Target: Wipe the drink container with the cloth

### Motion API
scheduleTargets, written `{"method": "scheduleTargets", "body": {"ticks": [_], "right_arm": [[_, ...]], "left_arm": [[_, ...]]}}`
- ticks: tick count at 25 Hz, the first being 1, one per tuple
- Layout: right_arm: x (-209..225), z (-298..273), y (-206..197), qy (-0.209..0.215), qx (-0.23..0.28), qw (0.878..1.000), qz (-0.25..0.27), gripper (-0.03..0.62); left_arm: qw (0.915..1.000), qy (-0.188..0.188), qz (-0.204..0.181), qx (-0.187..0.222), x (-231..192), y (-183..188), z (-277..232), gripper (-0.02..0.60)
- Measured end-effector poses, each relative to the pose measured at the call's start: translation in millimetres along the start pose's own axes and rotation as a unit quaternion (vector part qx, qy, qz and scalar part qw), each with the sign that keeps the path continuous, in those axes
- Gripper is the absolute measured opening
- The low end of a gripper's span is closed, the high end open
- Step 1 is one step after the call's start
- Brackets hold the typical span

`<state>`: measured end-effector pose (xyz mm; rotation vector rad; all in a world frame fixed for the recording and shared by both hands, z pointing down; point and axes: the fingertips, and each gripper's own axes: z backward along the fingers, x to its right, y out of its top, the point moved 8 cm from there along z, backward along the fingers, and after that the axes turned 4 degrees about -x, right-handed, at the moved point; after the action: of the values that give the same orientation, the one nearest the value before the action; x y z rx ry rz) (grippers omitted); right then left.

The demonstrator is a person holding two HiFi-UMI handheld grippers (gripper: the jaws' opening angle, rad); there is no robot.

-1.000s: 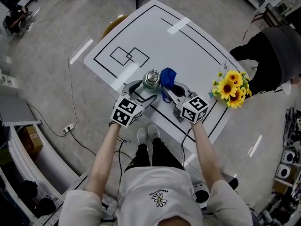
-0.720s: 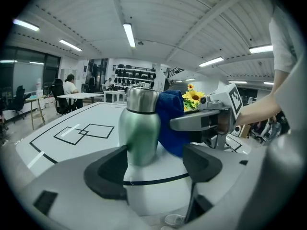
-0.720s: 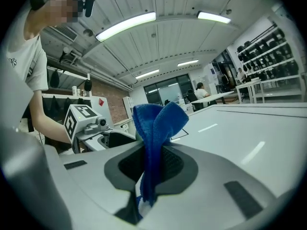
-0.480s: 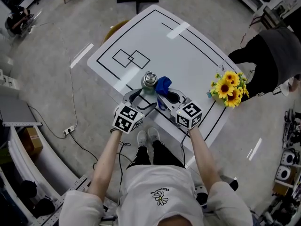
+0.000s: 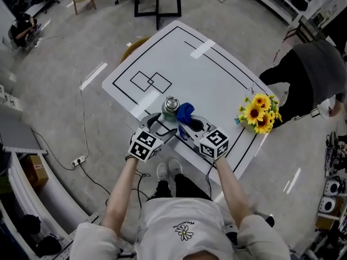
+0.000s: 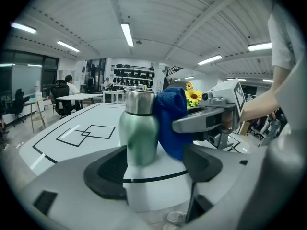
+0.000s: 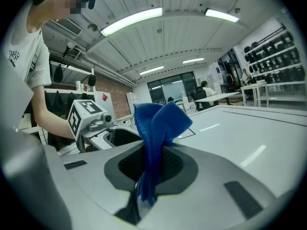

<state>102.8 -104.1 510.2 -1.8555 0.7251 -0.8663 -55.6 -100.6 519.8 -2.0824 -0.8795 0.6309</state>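
Only the gripper views settle it — the right gripper point(image 7: 152, 172) pinches the blue cloth point(image 7: 160, 121), while the left gripper point(image 6: 156, 166) gapes, unclamped, at the green bottle point(image 6: 139, 131).

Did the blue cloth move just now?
Yes. Measured against the standing bottle, the blue cloth has come a little nearer the person, from beside the cap.

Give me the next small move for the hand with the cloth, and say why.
Probably draw the cloth down the side of the bottle, pressing lightly. The right gripper is shut on the cloth, which sits against the bottle's upper side, while the left gripper is open near its base, not gripping it.
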Motion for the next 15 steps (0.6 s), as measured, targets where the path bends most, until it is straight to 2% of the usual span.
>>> {"method": "scheduleTargets", "body": {"ticks": [3, 8, 15], "right_arm": [[3.6, 1.1, 2.0, -0.002, -0.001, 1.0, 0.003, 0.043], [6.1, 1.9, 1.0, -0.004, -0.003, 1.0, 0.002, 0.041], [13.2, 1.3, 5.1, -0.015, 0.0, 1.0, 0.004, 0.043]], "left_arm": [[0.9999, -0.005, -0.015, -0.005, -14.5, 7.2, -6.7, 0.359], [0.9977, -0.028, -0.05, -0.037, -25.5, 14.5, -27.2, 0.37], [0.9967, -0.035, -0.054, -0.05, -28.3, 13.5, -34.0, 0.37]]}}
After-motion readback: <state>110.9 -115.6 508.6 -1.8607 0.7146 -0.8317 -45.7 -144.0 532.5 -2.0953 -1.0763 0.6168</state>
